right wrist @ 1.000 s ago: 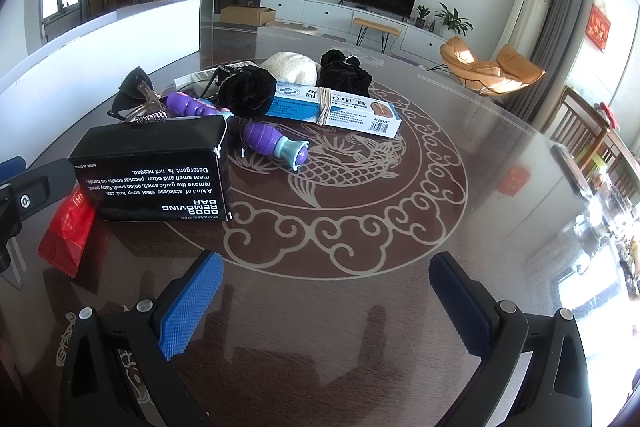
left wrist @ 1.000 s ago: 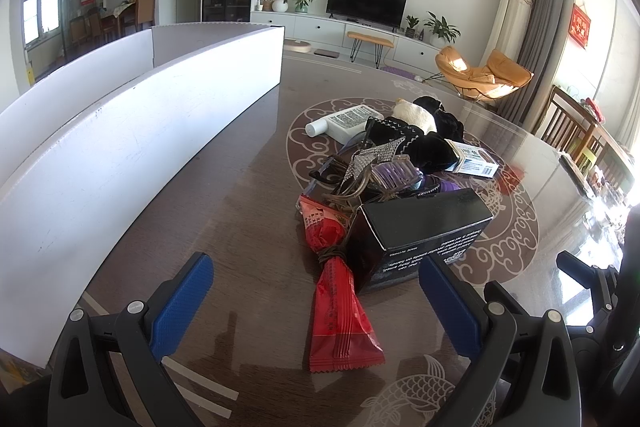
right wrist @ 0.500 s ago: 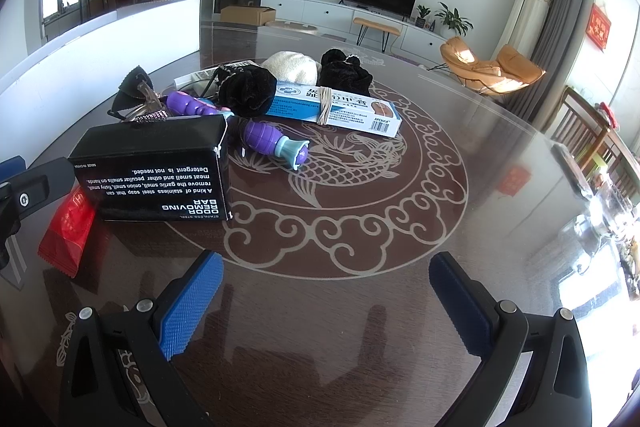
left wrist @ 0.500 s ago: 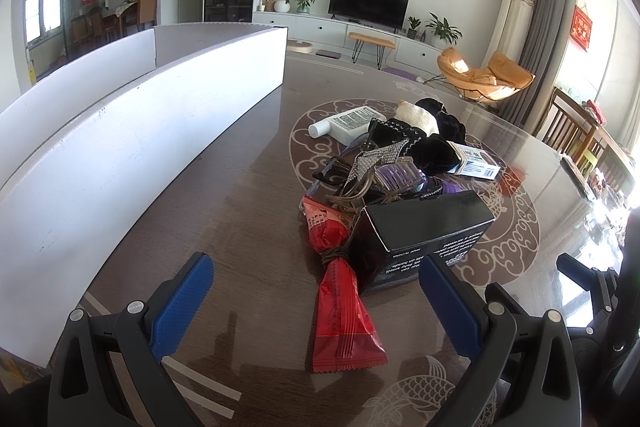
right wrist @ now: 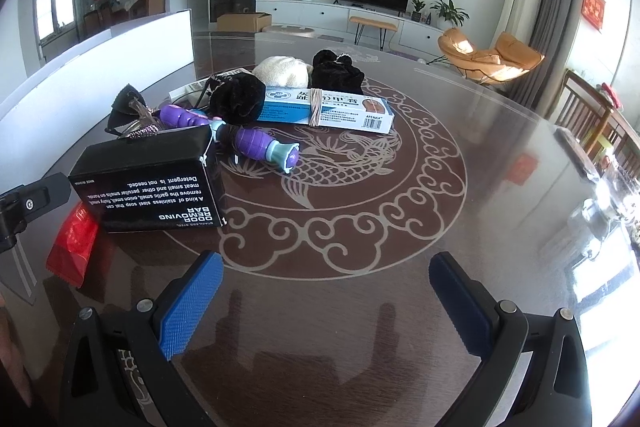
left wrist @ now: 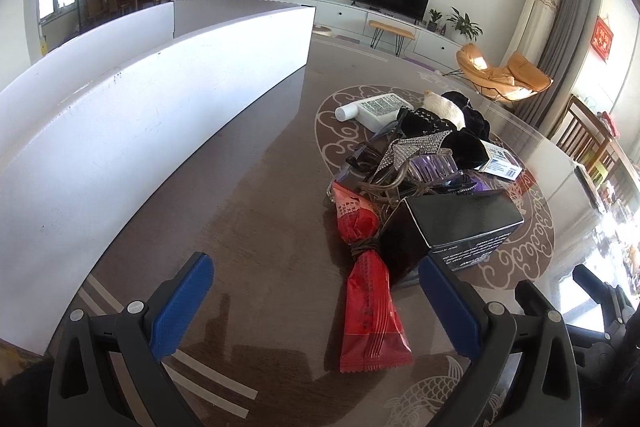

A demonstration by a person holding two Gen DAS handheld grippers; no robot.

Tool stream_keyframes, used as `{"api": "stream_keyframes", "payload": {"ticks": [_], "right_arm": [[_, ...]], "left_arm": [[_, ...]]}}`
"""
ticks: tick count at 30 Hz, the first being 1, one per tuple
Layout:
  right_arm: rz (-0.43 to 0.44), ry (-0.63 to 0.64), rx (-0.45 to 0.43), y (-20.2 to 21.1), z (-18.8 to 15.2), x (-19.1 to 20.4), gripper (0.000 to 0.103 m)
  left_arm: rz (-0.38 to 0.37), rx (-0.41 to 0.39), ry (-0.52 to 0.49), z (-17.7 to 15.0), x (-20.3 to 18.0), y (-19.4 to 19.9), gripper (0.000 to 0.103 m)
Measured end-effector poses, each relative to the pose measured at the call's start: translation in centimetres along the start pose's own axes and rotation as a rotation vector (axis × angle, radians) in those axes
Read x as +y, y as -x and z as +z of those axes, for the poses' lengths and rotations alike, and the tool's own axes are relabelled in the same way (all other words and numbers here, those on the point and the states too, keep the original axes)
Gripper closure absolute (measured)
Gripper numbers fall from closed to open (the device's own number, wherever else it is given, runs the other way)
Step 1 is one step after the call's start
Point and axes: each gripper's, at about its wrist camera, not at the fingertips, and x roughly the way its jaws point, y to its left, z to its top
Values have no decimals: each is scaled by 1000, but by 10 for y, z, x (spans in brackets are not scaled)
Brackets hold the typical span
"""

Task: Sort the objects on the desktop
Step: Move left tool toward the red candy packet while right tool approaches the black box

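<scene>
Both tools, left tool (left wrist: 316, 291) and right tool (right wrist: 326, 287), gape empty; only the left view shows the whole red packet (left wrist: 366, 291) beside the black box (left wrist: 460, 223), whose label the right view seemingly alone reads

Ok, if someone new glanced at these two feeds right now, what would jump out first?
Probably the black odor-removing soap bar box, at the near edge of a jumbled pile on the dark patterned table. The red snack packet lies beside it, between the open left gripper fingers. Left of the pile runs a long white partition board; the right gripper is open over bare tabletop.
</scene>
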Motion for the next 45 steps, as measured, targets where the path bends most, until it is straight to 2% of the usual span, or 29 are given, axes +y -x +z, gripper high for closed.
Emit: {"api": "stream_keyframes", "payload": {"ticks": [4,7,10,13,17,22,25,28,31,35,38,41,43,45], "right_arm": [[-7,-23,-10,2,-1,-5,0],[120,-95,-108,18,5,-17,0],[163,-135,-159,28,37,-10,0],[225,-94,-108,13,71,17,0],[197,-4,-14,-19,78,51,0],[251,-43,-23,-9,41,23,0],[168,-5,77,-9,10,0,0],[162,-45,84,3,-9,-20,0],[218,-106,59,11,5,-20,0],[303,-124,32,3,47,16,0],[305,-42,10,-8,72,61,0],[266,105,12,-15,77,99,0],[200,211,5,-18,69,111,0],[200,248,-22,-14,60,103,0]], "left_arm": [[42,44,19,-2,5,-9,0],[43,53,70,-3,14,-9,0],[36,59,92,-4,19,-9,0],[59,47,68,-5,18,-7,0],[106,37,58,-6,20,0,0],[53,44,128,-5,31,4,0],[35,63,117,-6,26,0,0],[43,59,65,-7,13,-2,0],[88,57,-4,-9,1,-3,0],[171,49,-57,-10,-6,-3,0],[204,48,-56,-10,-2,-2,0],[195,55,-43,-9,2,-5,0],[185,58,-37,-9,2,-6,0],[174,64,-40,-9,1,-8,0]]}}
